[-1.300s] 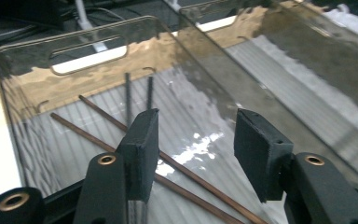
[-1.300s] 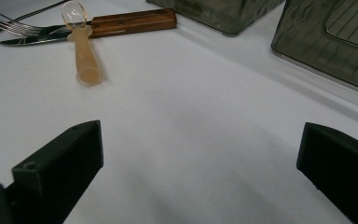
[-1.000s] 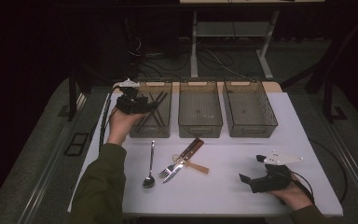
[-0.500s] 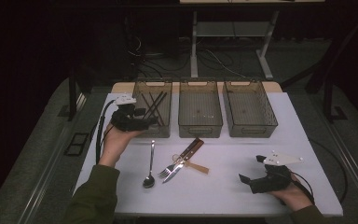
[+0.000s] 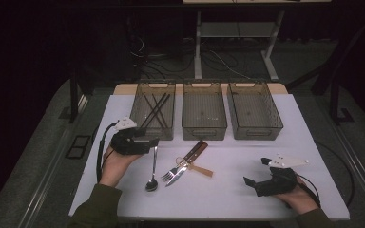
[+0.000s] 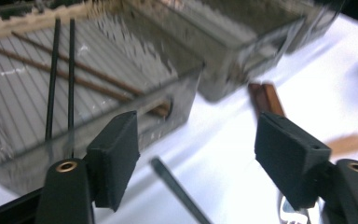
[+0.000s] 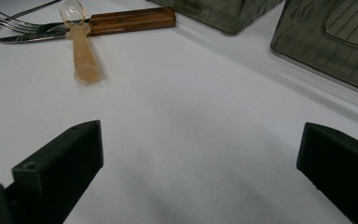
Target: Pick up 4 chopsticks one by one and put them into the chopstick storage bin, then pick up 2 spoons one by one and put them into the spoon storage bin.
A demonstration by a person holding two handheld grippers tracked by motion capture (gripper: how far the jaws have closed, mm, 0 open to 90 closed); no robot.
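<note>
Withdrawn from over the left smoked-plastic bin point(image 5: 153, 115) holding chopsticks point(image 5: 155, 109), the left gripper point(image 5: 153, 142) hangs with jaws wide and empty, having just been opening. Directly below it lies the steel spoon point(image 5: 152, 175). Right gripper point(image 5: 249, 183) rests wide, empty.

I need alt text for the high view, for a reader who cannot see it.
Left tongs, open, hover above a spoon on a white table. Nearby lie a fork and knife; three bins stand behind.

No text, label, brand, number or sign can be read anywhere in these views.
</note>
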